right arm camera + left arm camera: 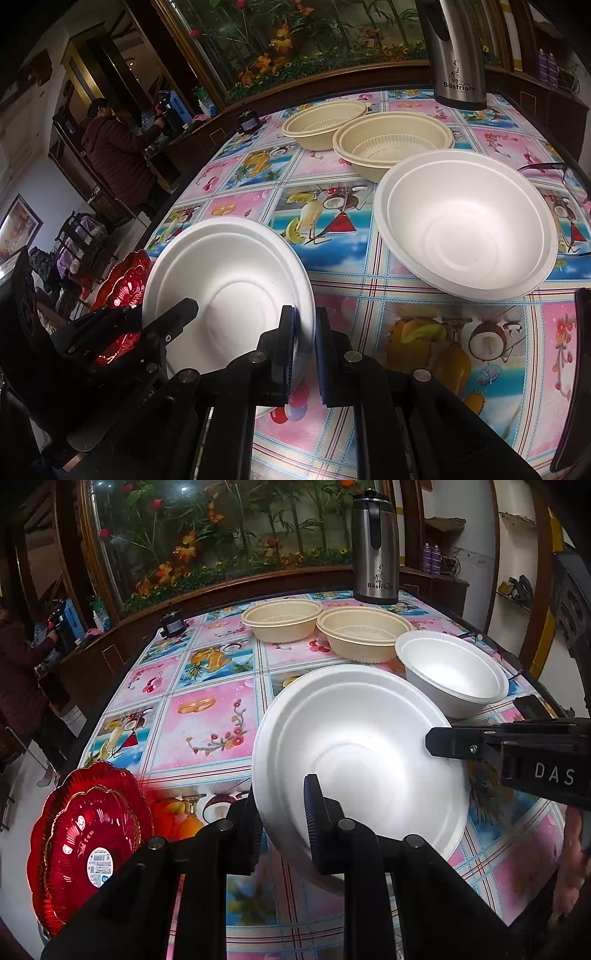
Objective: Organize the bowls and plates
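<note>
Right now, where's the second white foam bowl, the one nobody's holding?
The free white foam bowl sits upright on the table's right side, just in front of the nearer beige bowl and past the white bowl gripped by both grippers; in the left wrist view it's upper right.

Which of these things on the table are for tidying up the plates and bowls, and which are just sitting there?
For the job:
held white bowl
other white bowl
two beige bowls
red plates
left gripper and right gripper, both on the held bowl's rim

Just lying about:
steel flask
glasses
small dark jar
</note>
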`<state>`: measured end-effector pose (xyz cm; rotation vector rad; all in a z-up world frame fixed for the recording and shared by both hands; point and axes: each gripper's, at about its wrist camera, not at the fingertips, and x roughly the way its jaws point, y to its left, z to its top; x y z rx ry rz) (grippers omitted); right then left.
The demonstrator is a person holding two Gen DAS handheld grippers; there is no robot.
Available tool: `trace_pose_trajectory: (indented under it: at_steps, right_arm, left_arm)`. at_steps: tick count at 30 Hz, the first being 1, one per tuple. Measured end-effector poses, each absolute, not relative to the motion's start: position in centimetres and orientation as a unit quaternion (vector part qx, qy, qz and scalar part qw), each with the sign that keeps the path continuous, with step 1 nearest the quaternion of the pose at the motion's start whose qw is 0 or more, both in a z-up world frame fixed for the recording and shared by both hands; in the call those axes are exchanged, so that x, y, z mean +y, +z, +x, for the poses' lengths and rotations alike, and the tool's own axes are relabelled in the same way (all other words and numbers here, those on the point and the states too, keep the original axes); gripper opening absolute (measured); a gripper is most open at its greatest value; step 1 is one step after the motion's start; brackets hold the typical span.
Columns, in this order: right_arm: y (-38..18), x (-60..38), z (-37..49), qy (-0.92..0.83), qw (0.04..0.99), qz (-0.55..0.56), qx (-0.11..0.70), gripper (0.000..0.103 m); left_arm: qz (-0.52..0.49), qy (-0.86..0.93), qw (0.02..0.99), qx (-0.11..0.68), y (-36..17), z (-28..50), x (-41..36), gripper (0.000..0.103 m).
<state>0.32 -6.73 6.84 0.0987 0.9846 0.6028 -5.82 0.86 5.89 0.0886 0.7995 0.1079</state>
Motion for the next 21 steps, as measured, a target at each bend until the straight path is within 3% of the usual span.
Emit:
trace_pose_trajectory:
  at_steps: [11, 21]
  right_arm:
    - [9.1, -3.3, -0.3, 0.321, 0.832, 0.029, 0.45, 0.01]
    - [10.8, 6.5, -2.5, 0.396, 0.807, -0.025, 0.437, 0.01]
  left_arm:
    - [0.008, 0.083, 0.928, 0.364, 8.3, -8.2, 4.9, 0.018]
    - [-0.042, 0.171, 0.922, 0.346, 9.0, -13.3, 13.0, 0.018]
